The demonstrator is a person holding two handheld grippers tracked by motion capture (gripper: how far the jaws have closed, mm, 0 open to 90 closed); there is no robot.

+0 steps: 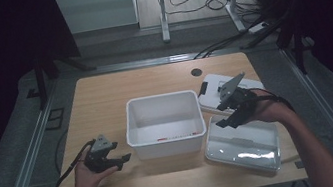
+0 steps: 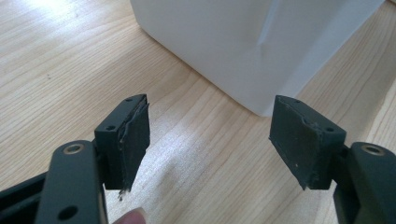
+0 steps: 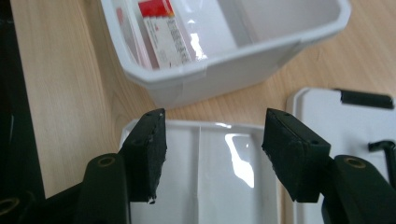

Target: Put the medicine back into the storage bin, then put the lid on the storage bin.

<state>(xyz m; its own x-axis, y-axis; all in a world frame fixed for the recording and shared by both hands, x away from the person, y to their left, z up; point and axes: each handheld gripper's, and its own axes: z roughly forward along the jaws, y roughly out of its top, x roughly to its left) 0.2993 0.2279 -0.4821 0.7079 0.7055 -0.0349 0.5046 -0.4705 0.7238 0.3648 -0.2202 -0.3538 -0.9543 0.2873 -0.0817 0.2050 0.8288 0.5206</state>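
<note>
Since both jaws are free: you look to be at the reach, before any grasp, and the work in hand reads as getting a lid onto the tub.
Right gripper (image 1: pixel 228 114): your jaws stand spread and hold nothing; they hover over the far left edge of the clear lid (image 1: pixel 243 144), which lies flat on the worktop (image 1: pixel 99 96) to the right of the tub.
Left gripper (image 1: pixel 114 158): spread too, empty, low over the wood just left of the tub's near left corner, apart from it.
Tub (image 1: pixel 163 123): in the middle of the worktop, upright and open; a white rectangular box with rounded corners, smooth plastic walls and a lipped rim. A red-and-white printed packet (image 3: pixel 161 32) leans against one wall inside.
Clear lid: glossy, shallow, tray-like, with a raised rim that catches the light.
White lid (image 1: pixel 242 86): matt, flat, with black clips, lying behind your right gripper.
Next move, as I judge it: lower the right jaws over the lid's rim and close; steady the tub with your left.
Worktop: pale wood grain, matt.
</note>
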